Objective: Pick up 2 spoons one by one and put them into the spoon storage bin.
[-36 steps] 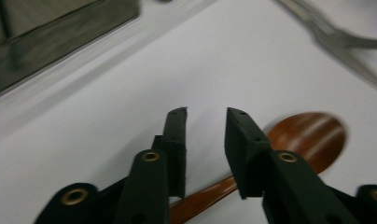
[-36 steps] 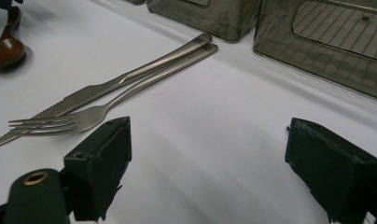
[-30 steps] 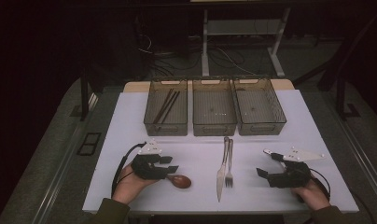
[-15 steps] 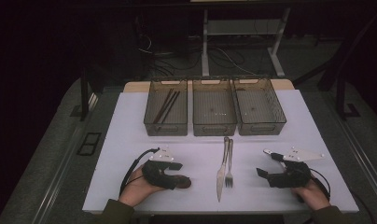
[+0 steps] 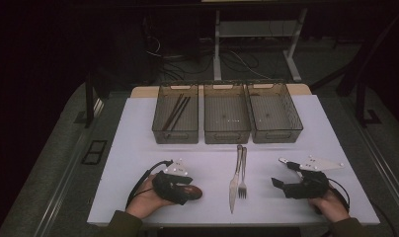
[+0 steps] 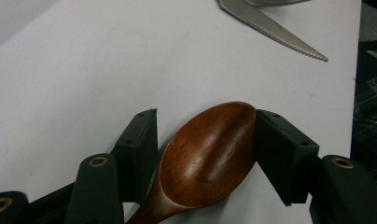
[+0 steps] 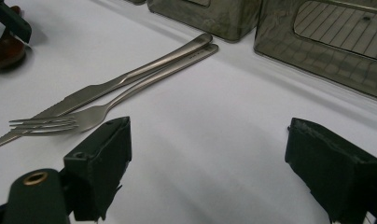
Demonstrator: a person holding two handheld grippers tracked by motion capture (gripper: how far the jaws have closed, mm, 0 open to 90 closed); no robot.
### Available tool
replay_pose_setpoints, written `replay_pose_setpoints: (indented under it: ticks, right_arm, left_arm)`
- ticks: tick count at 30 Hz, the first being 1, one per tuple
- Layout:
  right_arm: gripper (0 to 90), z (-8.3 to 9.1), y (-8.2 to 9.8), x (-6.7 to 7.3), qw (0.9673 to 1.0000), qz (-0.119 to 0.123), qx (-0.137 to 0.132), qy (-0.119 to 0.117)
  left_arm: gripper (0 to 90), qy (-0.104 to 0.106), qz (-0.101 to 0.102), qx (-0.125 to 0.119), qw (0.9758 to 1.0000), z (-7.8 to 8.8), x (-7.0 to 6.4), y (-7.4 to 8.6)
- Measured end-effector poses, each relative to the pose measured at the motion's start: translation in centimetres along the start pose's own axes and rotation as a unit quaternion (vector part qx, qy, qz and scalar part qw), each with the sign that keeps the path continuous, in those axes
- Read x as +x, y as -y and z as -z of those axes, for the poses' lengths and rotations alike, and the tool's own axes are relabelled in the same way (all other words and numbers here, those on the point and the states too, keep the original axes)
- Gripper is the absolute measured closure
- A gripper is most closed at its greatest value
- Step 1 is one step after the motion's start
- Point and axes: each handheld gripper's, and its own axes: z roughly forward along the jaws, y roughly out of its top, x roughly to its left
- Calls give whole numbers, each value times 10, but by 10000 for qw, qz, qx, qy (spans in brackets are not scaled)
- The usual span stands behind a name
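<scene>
- Dark room all round, cables and a stand at the top of the high view; a white table (image 5: 138, 148) fills the middle, with three mesh bins (image 5: 227, 118) in a row across it.
- Chopsticks (image 5: 177, 111) lie in the bin at left; the middle and right ones look bare from here.
- Low in the middle of the high view, a knife (image 5: 234, 180) and fork (image 5: 243, 175) lie side by side, touching, handles toward the bins.
- At lower left, the left gripper (image 5: 187, 191) sits over a wooden spoon (image 5: 193, 192) on the table.
- In the left gripper view the spoon's bowl (image 6: 210, 154) lies between the jaws: the right-hand one touches its edge, the left-hand one stands just clear. The jaws have just been opening, so it reads as open around the spoon, not clamped.
- At lower right, the right gripper (image 5: 279, 185) rests near the table, jaws wide apart with nothing between them, pointing toward the cutlery.
- My guess at the step: the cutlery is being sorted into the bins, and the spoon is the piece in hand, at the grasping stage.
- Next move, as I judge it: centre the bowl or shift to the handle, close firmly, lift, and carry up the frame to a bin.
- The rounded bowl could slip sideways from a one-sided pinch.
</scene>
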Motion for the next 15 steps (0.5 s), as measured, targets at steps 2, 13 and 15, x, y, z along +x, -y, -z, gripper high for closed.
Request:
replay_pose_setpoints:
  ticks: [2, 13, 15]
  right_arm:
    - [142, 0, 0, 0, 10000, 0, 2, 1]
    - [142, 0, 0, 0, 10000, 4, 12, 5]
    - [142, 0, 0, 0, 10000, 4, 15, 5]
  left_arm:
    - [396, 6, 69, 7, 10000, -1, -1, 0]
    - [415, 49, -115, 96, 9999, 0, -2, 2]
    - [433, 51, -182, 145, 9997, 0, -1, 3]
